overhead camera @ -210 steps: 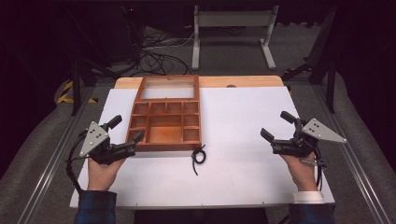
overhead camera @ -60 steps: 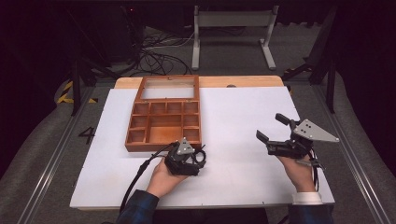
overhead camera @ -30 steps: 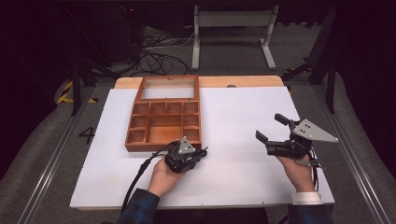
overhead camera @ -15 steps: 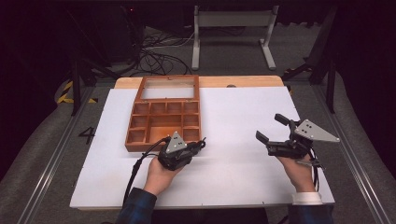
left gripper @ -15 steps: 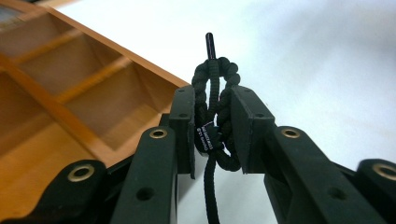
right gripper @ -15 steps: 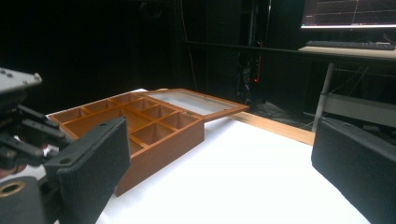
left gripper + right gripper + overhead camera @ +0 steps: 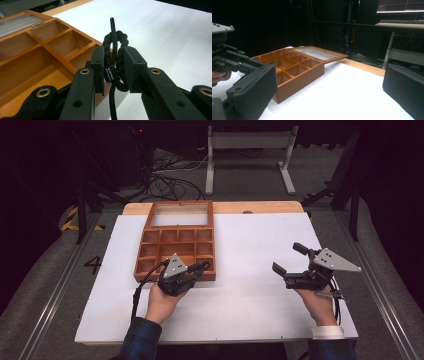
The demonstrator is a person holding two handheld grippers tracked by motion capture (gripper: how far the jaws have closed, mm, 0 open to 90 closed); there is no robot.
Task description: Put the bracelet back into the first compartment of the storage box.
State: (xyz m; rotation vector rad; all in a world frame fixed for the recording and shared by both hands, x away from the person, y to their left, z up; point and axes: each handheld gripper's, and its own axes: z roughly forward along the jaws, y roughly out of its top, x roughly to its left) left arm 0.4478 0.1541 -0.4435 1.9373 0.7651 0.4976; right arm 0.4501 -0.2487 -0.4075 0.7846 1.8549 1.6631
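I see the wooden compartment tray with its glass-paned lid open [image 7: 176, 242] lying left of centre on the white table top [image 7: 250, 240]. My left gripper [image 7: 199, 268] hangs at the tray's near right corner, its jaws clamped on a coiled black braided cord with a small printed label [image 7: 114, 60]. The cord is off the table, just beside the tray's front edge; one stiff end sticks up above the pads and a strand hangs below. My right gripper [image 7: 289, 261] sits well apart on the right, jaws spread wide, nothing between them.
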